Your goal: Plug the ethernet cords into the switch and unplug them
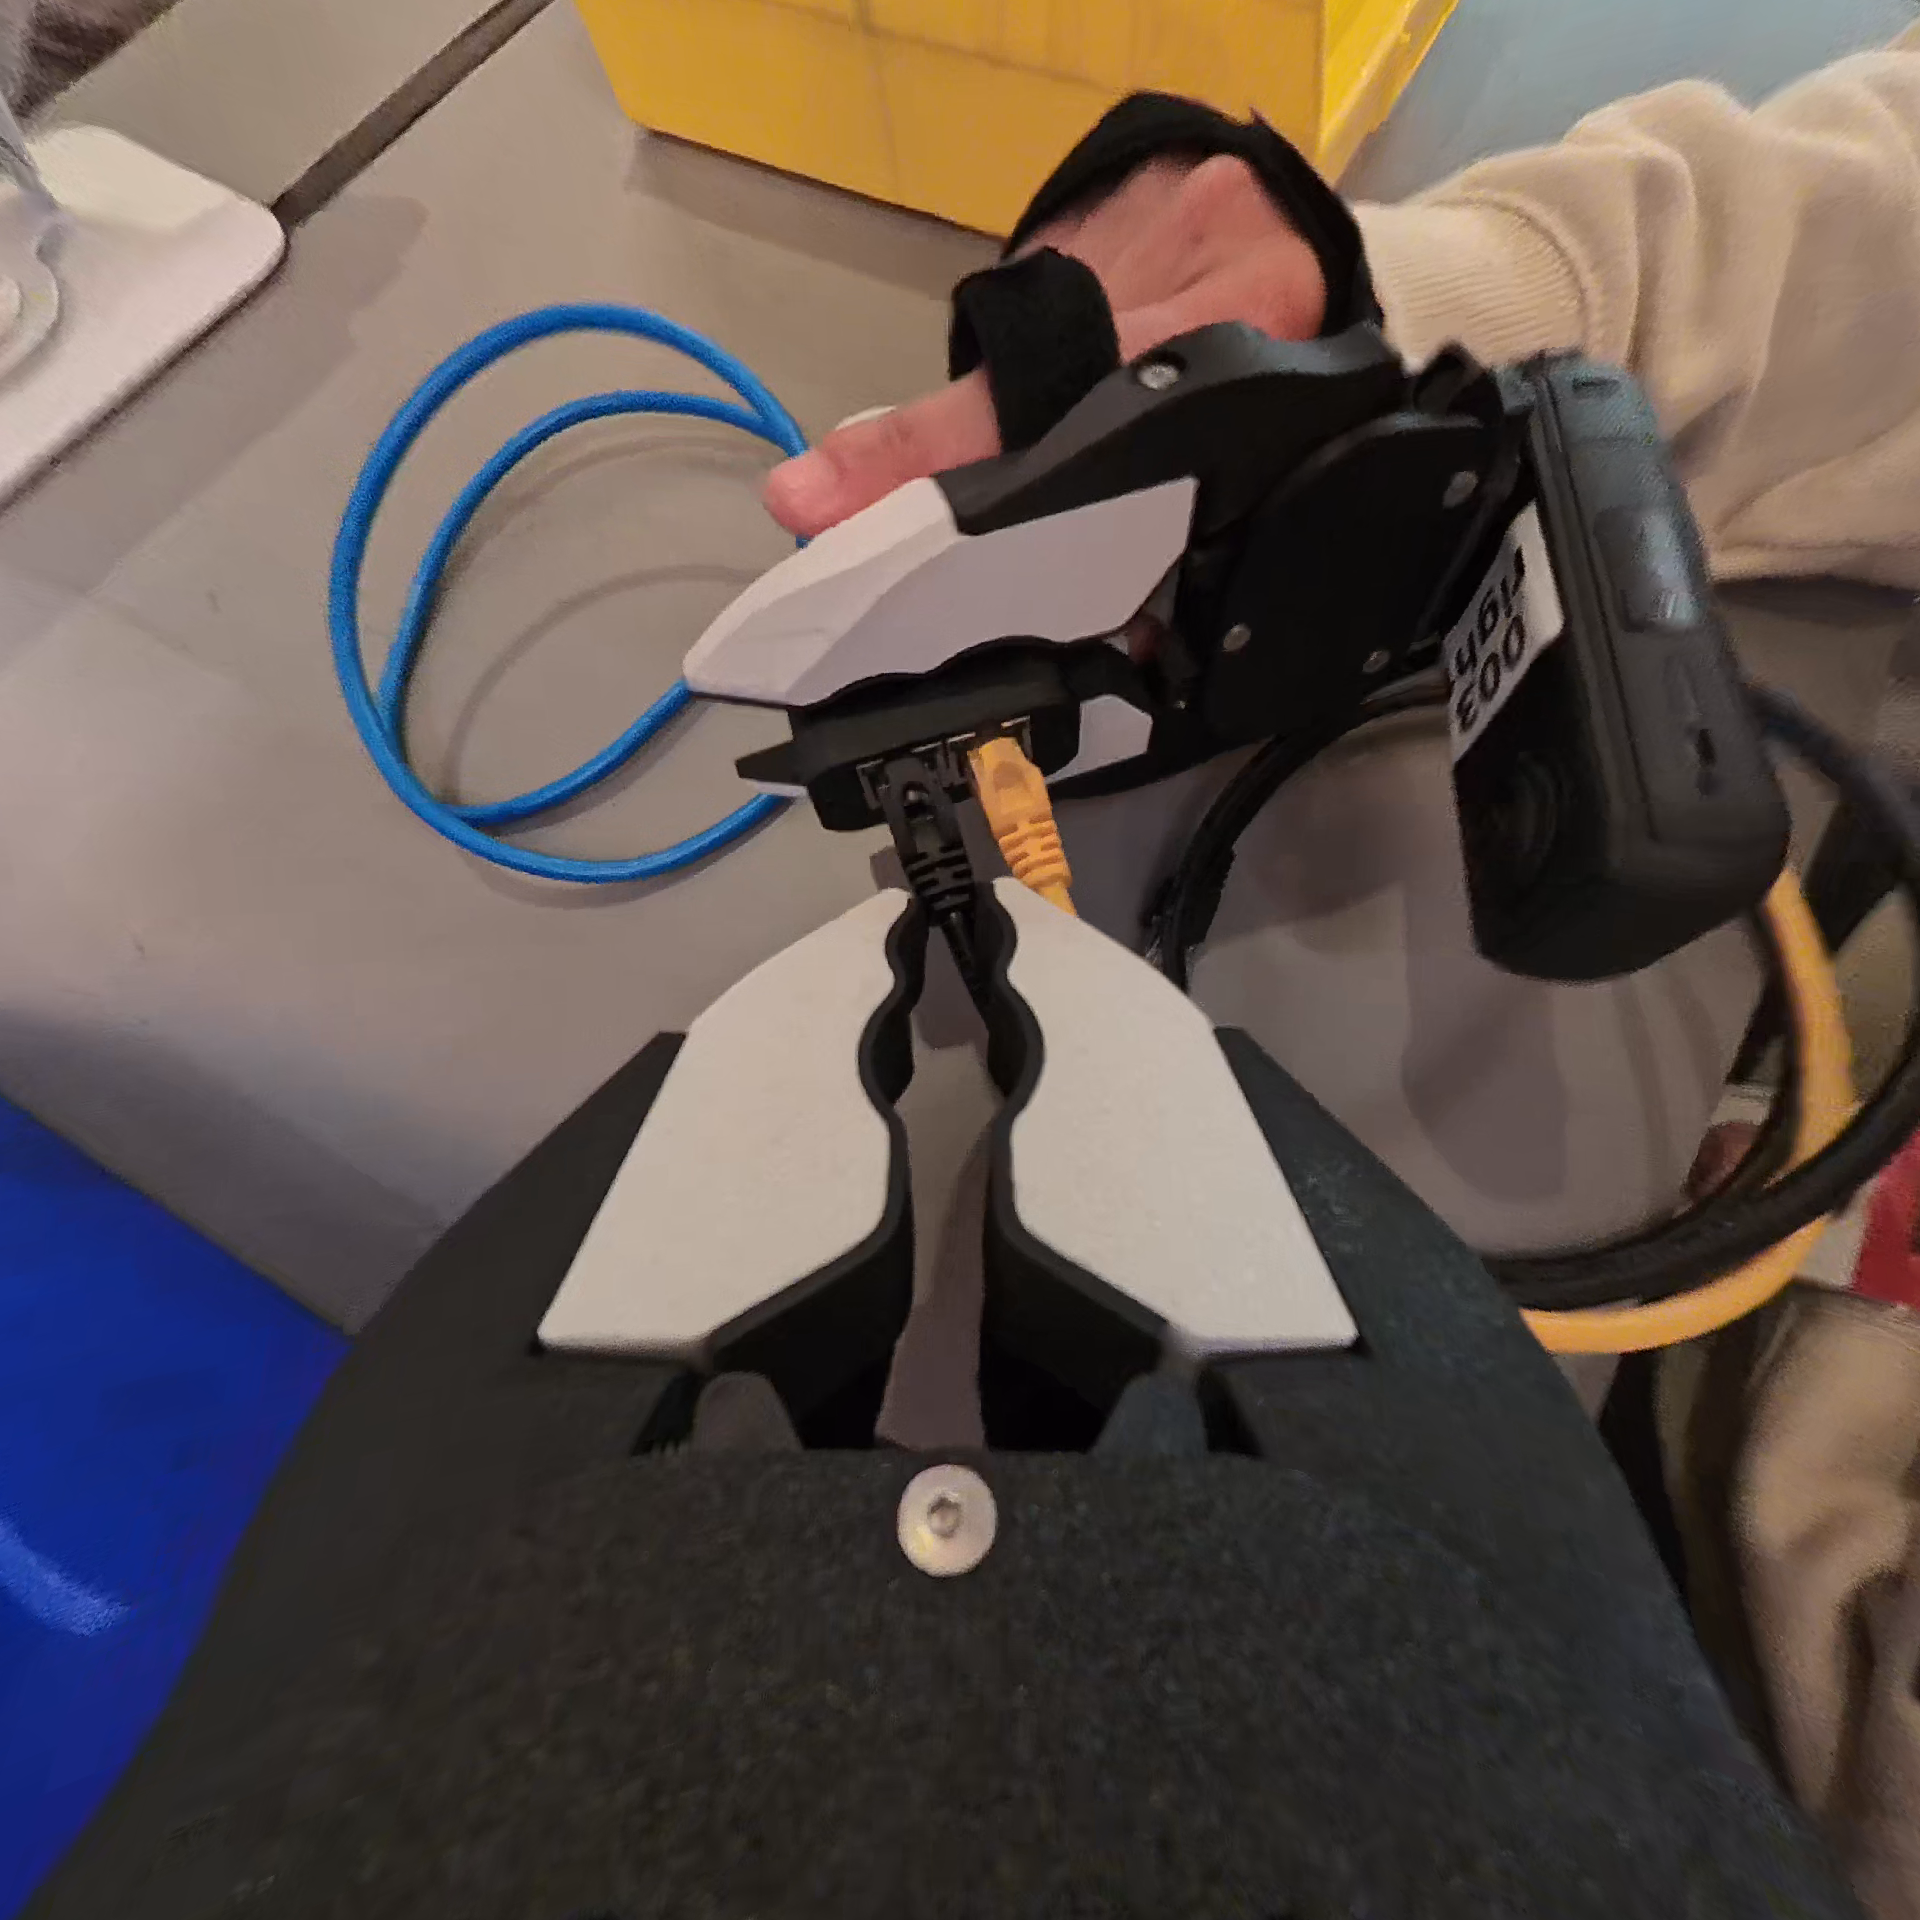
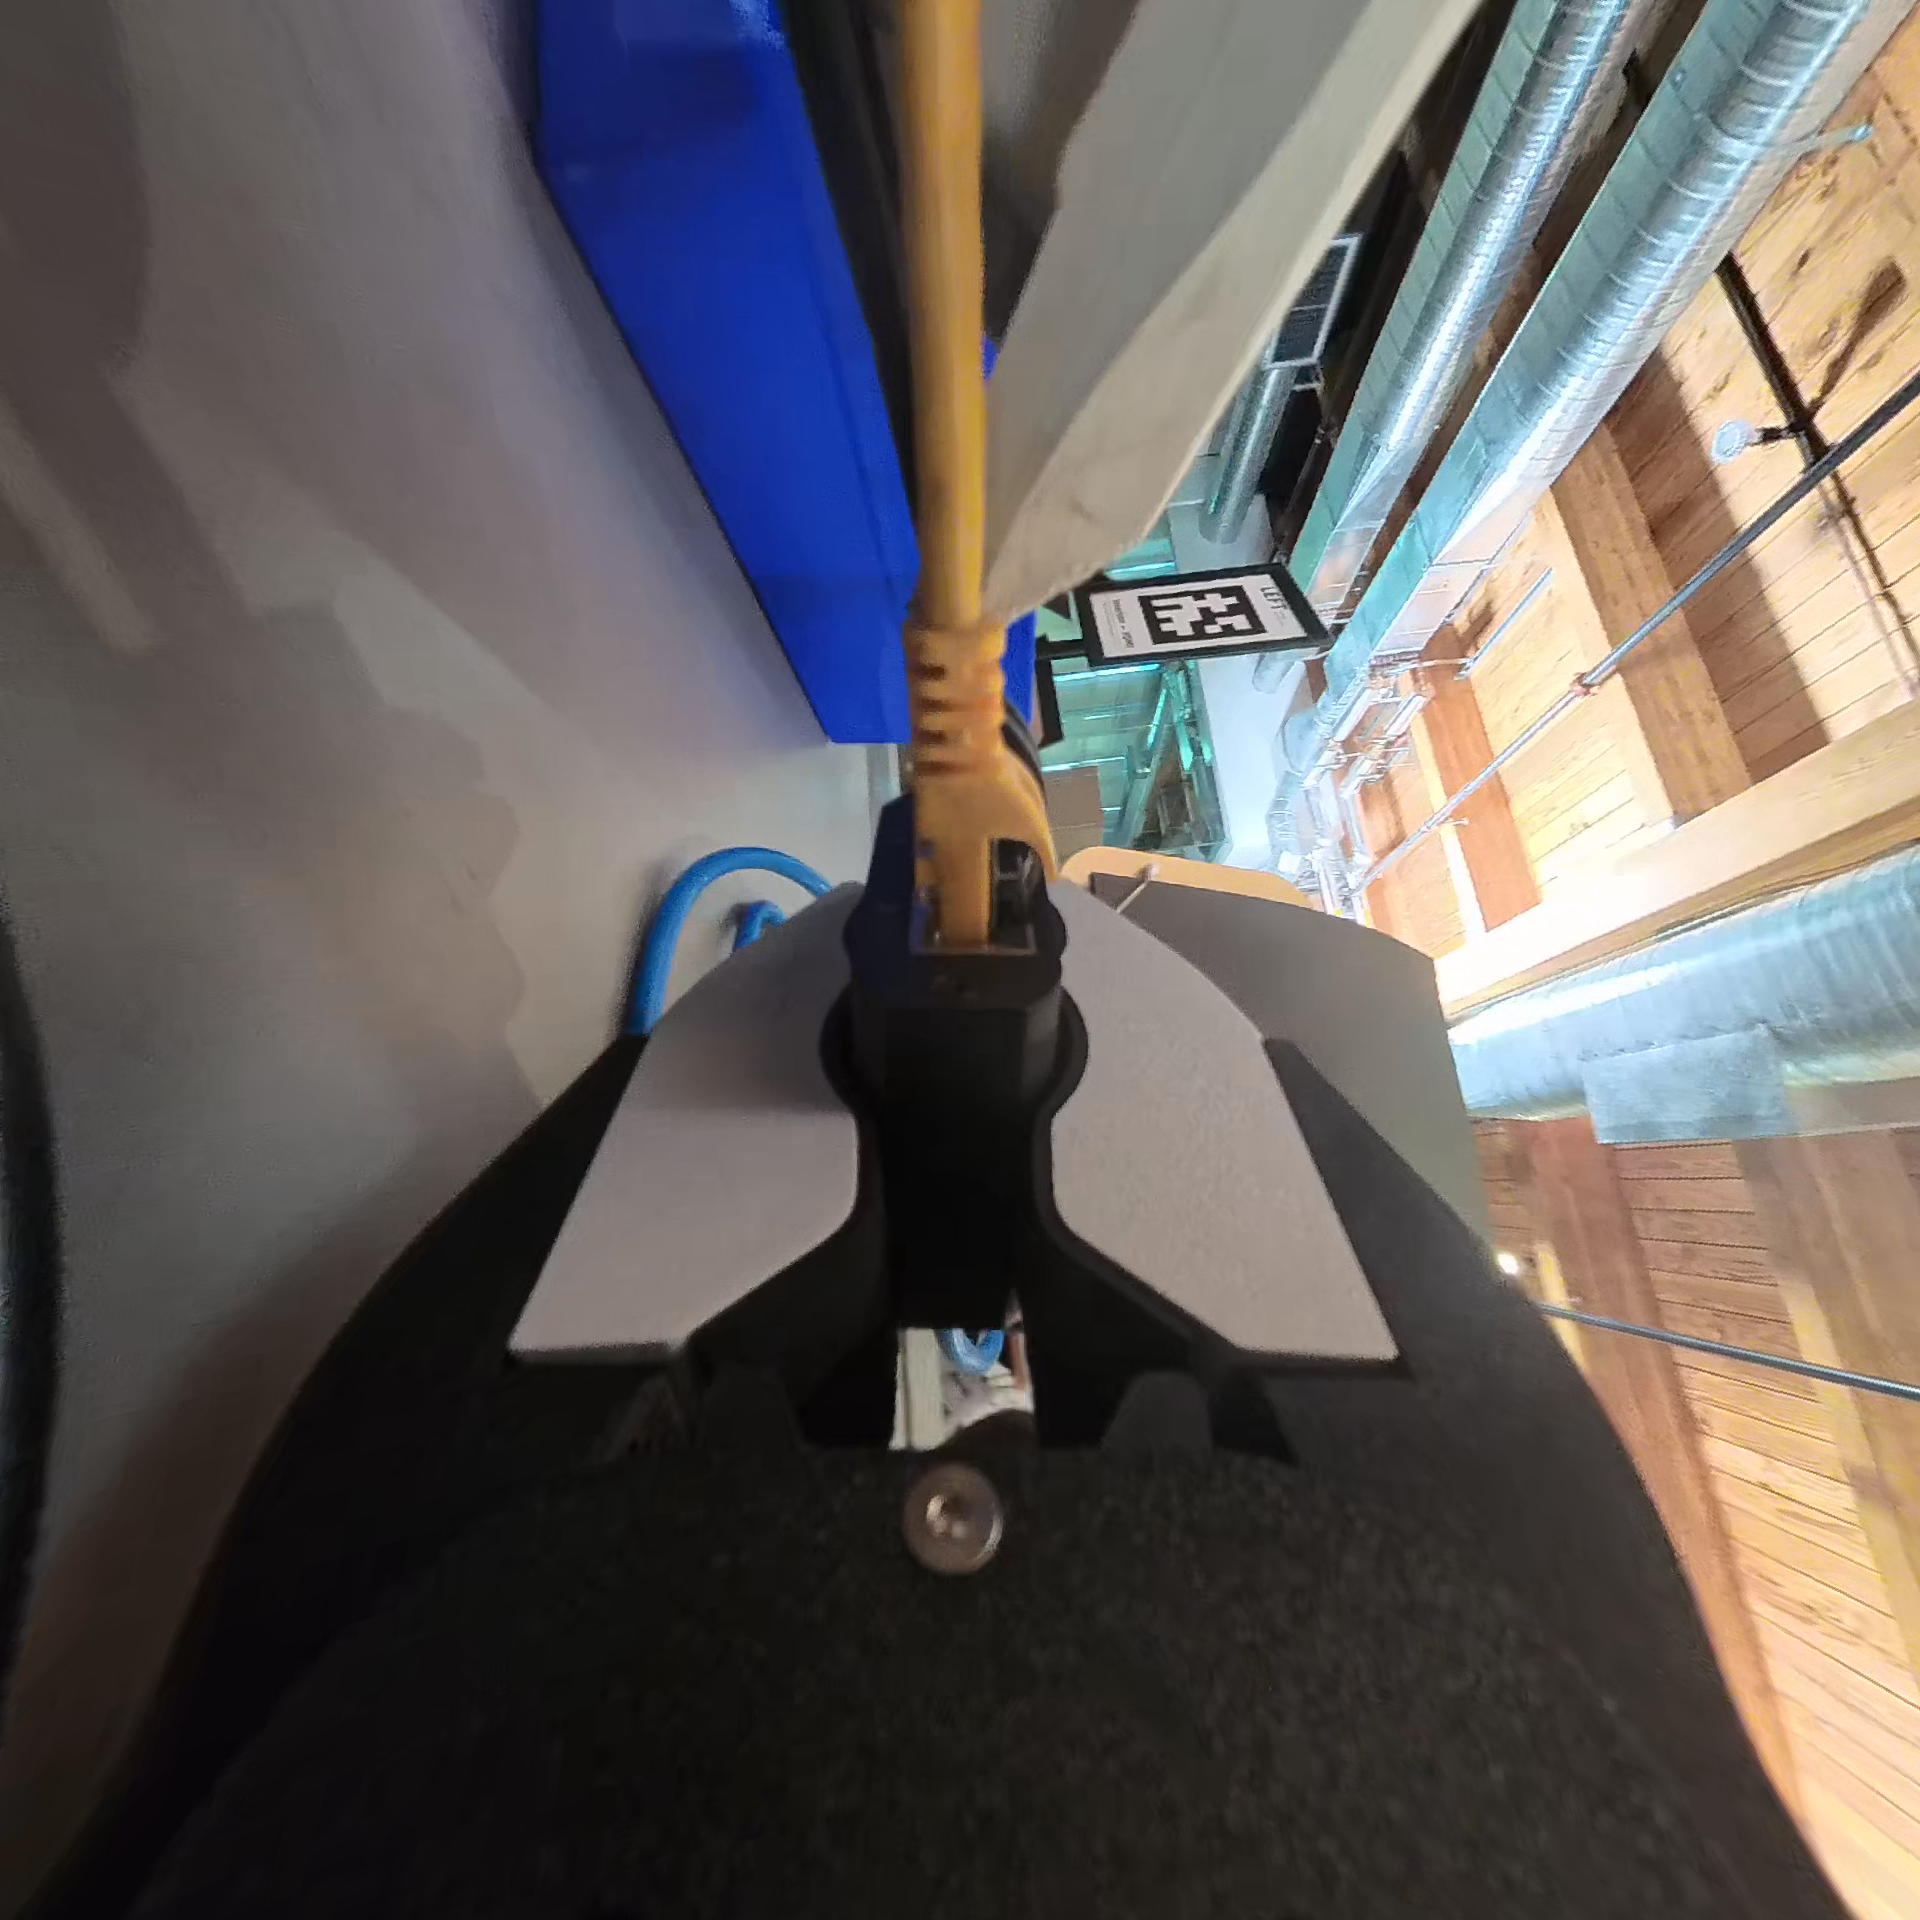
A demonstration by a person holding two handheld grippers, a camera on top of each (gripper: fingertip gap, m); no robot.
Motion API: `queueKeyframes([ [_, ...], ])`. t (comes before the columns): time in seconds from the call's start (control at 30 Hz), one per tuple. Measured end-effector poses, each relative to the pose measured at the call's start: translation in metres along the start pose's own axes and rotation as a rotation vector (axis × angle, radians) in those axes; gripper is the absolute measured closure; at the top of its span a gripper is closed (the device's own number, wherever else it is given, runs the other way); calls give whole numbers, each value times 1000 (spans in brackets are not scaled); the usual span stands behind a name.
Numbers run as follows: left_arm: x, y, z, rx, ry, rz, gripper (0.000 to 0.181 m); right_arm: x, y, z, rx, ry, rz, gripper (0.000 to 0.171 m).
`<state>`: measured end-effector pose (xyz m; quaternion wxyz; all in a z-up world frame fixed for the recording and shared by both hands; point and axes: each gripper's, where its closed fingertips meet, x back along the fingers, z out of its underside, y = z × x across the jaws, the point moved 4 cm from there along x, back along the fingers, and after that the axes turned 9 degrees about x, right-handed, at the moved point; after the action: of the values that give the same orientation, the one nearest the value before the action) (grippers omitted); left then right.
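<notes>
The grey bench (image 1: 260, 644) carries a yellow box (image 1: 935, 83) at the far edge and a blue bin (image 1: 125, 1351) at the near left. A blue cord (image 1: 416, 582) lies coiled on the bench, unplugged. Above it the right gripper (image 1: 769, 717), held by a hand (image 1: 1195, 270) in a black strap, has its fingers (image 1: 914, 592) clamped flat on the black switch (image 1: 935, 727), which is held off the bench. In its own view the right gripper (image 2: 956, 935) grips the switch (image 2: 951, 1091) with the yellow cord (image 2: 945, 416) standing in a port. The left gripper (image 1: 956, 914) has its fingers (image 1: 810, 1039) nearly closed, pinching the black cord (image 1: 935, 862) just behind its plug, which sits in the port beside the yellow cord (image 1: 1023, 821).
</notes>
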<state>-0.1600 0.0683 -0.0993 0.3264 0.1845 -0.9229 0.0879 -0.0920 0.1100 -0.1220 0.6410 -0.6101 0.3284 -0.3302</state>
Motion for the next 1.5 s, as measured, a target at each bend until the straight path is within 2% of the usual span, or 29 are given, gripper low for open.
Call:
queueKeyframes([
  [0.1, 1, 2, -6, 232, -92, 156, 171, 2, -11, 3, 43, -2, 72, 145],
  [0.17, 2, 5, -8, 392, -118, 281, 160, 5, -16, 2, 53, -11, 109, 145],
  [0.33, 1, 5, -11, 607, -176, 466, 157, 8, -16, -5, 97, -36, 134, 145],
  [0.4, -3, 4, -5, 523, -137, 385, 155, 7, -17, -4, 91, -27, 129, 145],
  [0.47, -2, 3, -6, 428, -145, 297, 166, 6, -13, -1, 106, -12, 109, 145],
  [0.53, -2, 3, -7, 354, -147, 232, 168, 5, -11, 1, 100, -5, 94, 145],
  [0.87, -4, -3, -2, 86, -45, 39, 172, 4, -6, 4, 67, -5, 53, 144],
  [1.3, 0, -3, 2, 85, -11, 24, 173, 3, 0, -1, -8, -13, 6, 143],
  [1.5, 1, 3, 0, 283, -74, 196, 171, 5, -11, -3, 82, 12, 91, 145],
])
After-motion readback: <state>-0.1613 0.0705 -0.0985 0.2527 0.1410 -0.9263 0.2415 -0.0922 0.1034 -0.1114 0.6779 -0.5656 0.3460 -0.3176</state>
